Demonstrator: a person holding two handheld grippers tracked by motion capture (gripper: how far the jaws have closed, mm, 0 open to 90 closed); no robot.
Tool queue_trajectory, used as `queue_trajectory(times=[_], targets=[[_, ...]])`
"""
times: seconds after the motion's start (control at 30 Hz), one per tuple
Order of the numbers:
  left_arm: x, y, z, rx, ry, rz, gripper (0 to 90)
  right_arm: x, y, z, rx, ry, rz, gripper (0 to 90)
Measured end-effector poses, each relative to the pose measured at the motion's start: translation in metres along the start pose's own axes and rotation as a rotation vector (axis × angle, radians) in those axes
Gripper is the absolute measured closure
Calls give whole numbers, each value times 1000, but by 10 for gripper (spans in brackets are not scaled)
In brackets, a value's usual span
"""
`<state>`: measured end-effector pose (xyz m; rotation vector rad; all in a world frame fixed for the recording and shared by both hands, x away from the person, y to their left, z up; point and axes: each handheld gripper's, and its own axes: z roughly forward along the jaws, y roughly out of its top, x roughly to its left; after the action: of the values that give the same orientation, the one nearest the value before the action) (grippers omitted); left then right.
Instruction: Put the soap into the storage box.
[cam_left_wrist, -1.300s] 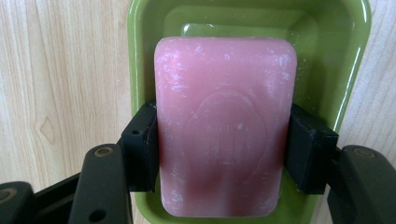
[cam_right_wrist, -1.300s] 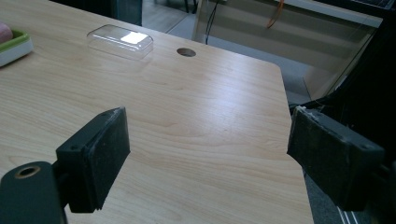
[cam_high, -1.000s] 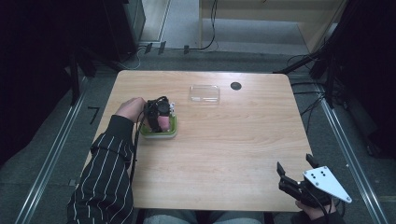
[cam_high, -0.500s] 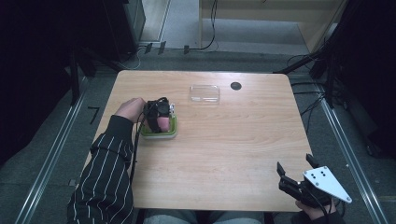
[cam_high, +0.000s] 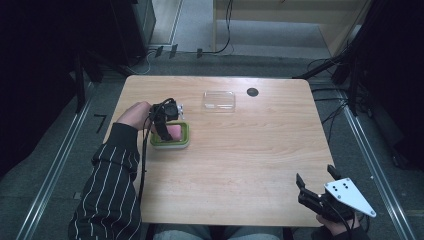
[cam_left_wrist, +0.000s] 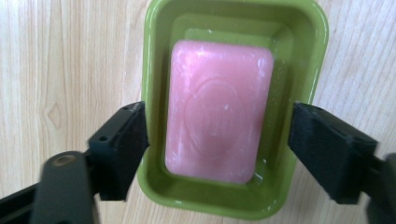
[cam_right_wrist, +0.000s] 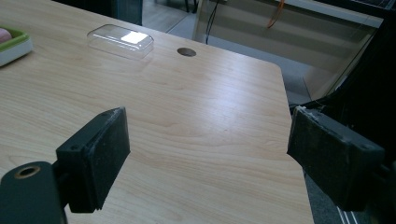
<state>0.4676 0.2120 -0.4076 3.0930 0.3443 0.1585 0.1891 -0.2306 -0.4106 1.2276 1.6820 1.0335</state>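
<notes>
Now the left gripper (cam_high: 167, 117) hangs straight over the small green plastic soap dish (cam_left_wrist: 233, 28) at the left of the table, and its jaws have just been opening: they stand spread on either side of the dish, the pads clear of the pink rectangular bar of soap (cam_left_wrist: 217, 109), which lies flat inside the dish with nothing pinching it. By the look of it, the soap is set down in its dish and let go, so that part seems done. What is left, I would judge, is the clear plastic lid (cam_high: 219, 100), lying by itself toward the far edge, well apart from the dish; it looks meant to go over the soap. The right gripper (cam_high: 316, 192) waits at the near right corner, jaws wide apart and holding nothing. The surface is a pale wooden table (cam_high: 250, 160) with rounded corners and a small dark round hole (cam_high: 252, 92) near the far edge, just right of the lid. Around it the room is dim: grey floor, metal rails on both sides, cables trailing at the far end.
</notes>
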Motion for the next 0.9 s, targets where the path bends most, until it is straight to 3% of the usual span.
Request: queue_trajectory(times=[0.33, 0.6, 0.9], targets=[[-9, 1, -2, 78, -10, -67, 43, 0, 1, 1, -4, 2, -4, 137], [-19, -7, 2, 131, -41, -91, 10, 1, 1, 1, -5, 5, -2, 137], [-32, -7, -7, 124, -16, -105, 10, 2, 2, 3, -5, 11, -4, 137]])
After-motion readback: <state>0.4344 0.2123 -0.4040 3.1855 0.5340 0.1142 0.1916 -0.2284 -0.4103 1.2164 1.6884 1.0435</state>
